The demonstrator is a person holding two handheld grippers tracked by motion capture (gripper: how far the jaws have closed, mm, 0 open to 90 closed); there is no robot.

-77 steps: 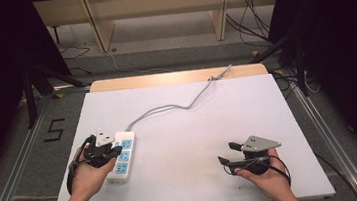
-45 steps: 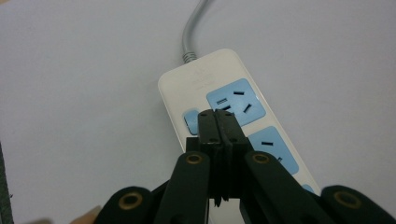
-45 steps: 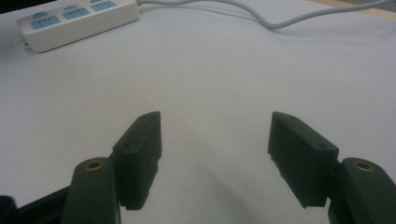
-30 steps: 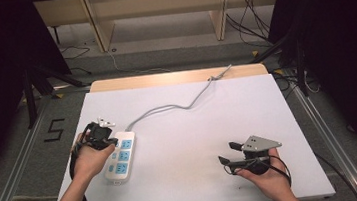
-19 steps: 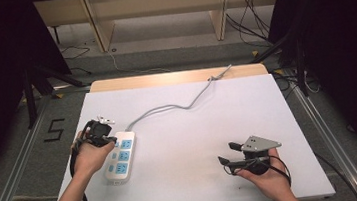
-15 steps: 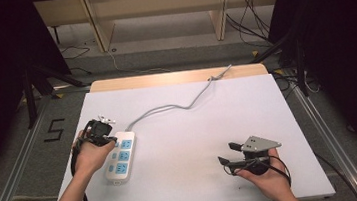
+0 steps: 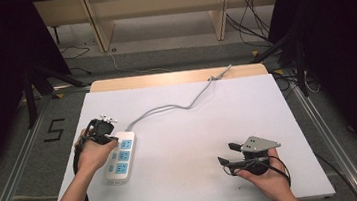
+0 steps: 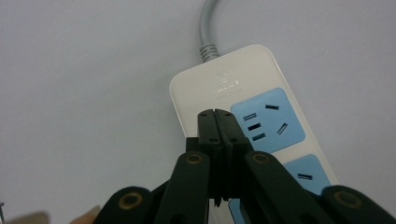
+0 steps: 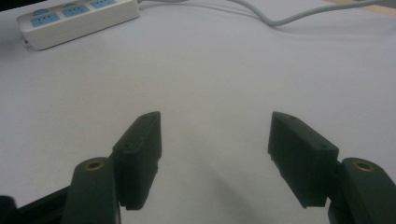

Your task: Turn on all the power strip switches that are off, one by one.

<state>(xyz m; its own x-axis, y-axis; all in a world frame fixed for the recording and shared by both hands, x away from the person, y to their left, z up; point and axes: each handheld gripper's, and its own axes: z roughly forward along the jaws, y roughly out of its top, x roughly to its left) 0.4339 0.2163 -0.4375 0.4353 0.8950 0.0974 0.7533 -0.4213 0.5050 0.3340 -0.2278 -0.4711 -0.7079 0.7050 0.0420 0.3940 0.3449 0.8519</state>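
Black two-jaw grippers, brass-ringed pivot screws, black trailing cables; grey triangular plate on right gripper (image 7: 232,156).

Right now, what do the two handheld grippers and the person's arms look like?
Both grippers are black. The left gripper has flat matte jaws on link arms with brass-coloured pivot rivets. The right gripper has blocky rectangular pads on similar riveted links and, in the high view, a grey three-cornered plate on top. A black cable loops from it. The forearms are bare, with no sleeves in view.
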